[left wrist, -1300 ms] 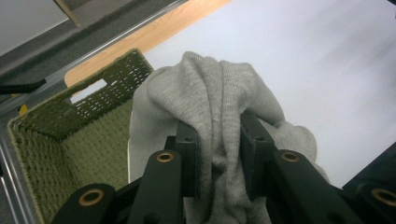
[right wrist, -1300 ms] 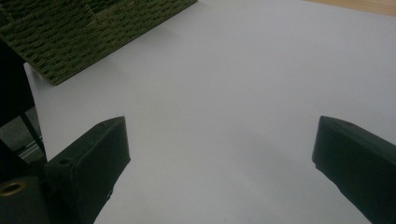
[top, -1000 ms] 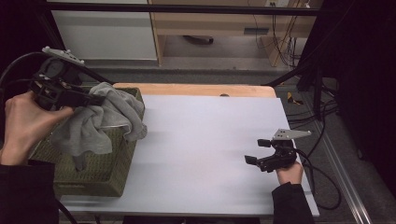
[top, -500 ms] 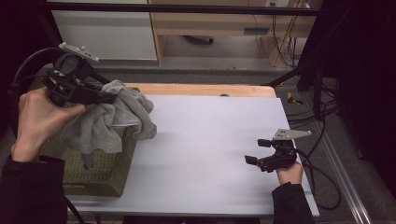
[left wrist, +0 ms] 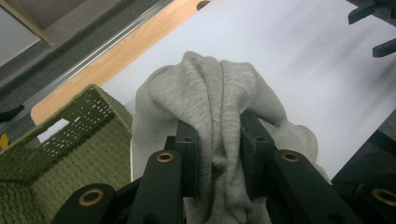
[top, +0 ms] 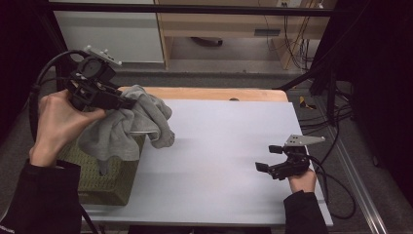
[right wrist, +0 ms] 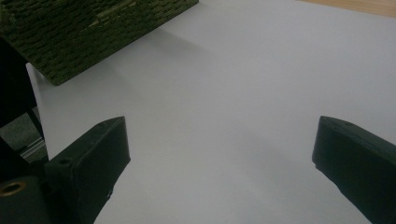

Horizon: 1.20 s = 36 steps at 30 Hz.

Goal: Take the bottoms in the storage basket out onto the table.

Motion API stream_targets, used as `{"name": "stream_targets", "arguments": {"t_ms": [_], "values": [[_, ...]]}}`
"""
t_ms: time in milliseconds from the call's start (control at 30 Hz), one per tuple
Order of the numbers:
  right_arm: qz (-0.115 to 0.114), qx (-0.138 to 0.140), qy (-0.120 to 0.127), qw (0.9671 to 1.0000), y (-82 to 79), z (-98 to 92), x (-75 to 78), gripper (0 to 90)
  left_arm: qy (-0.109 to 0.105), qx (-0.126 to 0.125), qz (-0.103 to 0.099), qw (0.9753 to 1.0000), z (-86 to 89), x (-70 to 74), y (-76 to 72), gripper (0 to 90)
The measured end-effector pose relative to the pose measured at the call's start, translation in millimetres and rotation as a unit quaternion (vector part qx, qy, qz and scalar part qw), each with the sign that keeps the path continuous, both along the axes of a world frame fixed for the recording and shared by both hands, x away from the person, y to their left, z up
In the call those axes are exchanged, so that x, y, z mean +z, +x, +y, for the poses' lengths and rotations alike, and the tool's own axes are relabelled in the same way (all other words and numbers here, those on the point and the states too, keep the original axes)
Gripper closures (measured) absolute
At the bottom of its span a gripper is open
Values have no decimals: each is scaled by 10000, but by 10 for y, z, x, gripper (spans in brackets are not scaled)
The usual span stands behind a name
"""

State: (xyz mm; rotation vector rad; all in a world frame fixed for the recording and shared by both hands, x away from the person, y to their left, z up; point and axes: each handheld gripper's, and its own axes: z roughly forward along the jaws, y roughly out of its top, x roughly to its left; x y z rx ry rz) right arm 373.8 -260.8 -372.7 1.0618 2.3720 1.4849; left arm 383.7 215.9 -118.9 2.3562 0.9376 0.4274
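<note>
Overhead, the left tool [top: 127, 103] is raised above the green woven basket [top: 104, 178], which sits at the left edge of the white counter [top: 219, 161]. A grey cloth [top: 124, 129] is pinched in it. The cloth hangs from the grip with its long axis roughly vertical; the lower folds drape over the basket's near-right rim and one tail points down toward the counter just right of the basket. The person's left hand [top: 58, 124] wraps the tool's body. The right tool [top: 265, 158] rests low on the counter, well right of the basket, jaws spread wide with nothing between them, pointing back toward the basket.

Left gripper view: both black jaws are clamped narrow on a bunched ridge of the cloth [left wrist: 219, 102]. The knit folds run straight away from the jaws, up over a rounded hump. The basket [left wrist: 60, 140] lies below and to the left of the cloth.

Right gripper view: the jaws stand far apart over bare counter [right wrist: 224, 116]. A corner of the basket [right wrist: 88, 32] sits at the top left, well beyond them.
</note>
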Motion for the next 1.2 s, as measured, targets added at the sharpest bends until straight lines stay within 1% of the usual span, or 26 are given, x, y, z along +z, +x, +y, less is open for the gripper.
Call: {"name": "stream_targets", "arguments": {"t_ms": [100, 267, 333, 433, 700, 867, 1200], "values": [[2, -1, 3, 10000, 1, 1, -1, 45, 51, -59, -22, 10000, -51, -15, 14, 726], [-6, 8, -14, 10000, 2, 1, -2, 45, 90, -145, 15, 9999, -150, -55, 33, 726], [0, 5, 1, 10000, 0, 1, 0, 45, 83, -183, 77, 9998, -192, -72, 38, 726], [-6, 3, -2, 10000, 0, -1, 1, 45, 76, -245, 101, 9996, -249, -91, 47, 726], [-13, 4, 10, 10000, -2, -5, 6, 45, 138, -367, 129, 9991, -402, -134, 60, 726], [-10, 7, 4, 10000, -1, -2, 4, 45, 130, -428, 145, 9989, -491, -164, 69, 726], [-13, 14, 12, 10000, -2, -2, 5, 45, 148, -631, 215, 9977, -685, -218, 95, 726]]}}
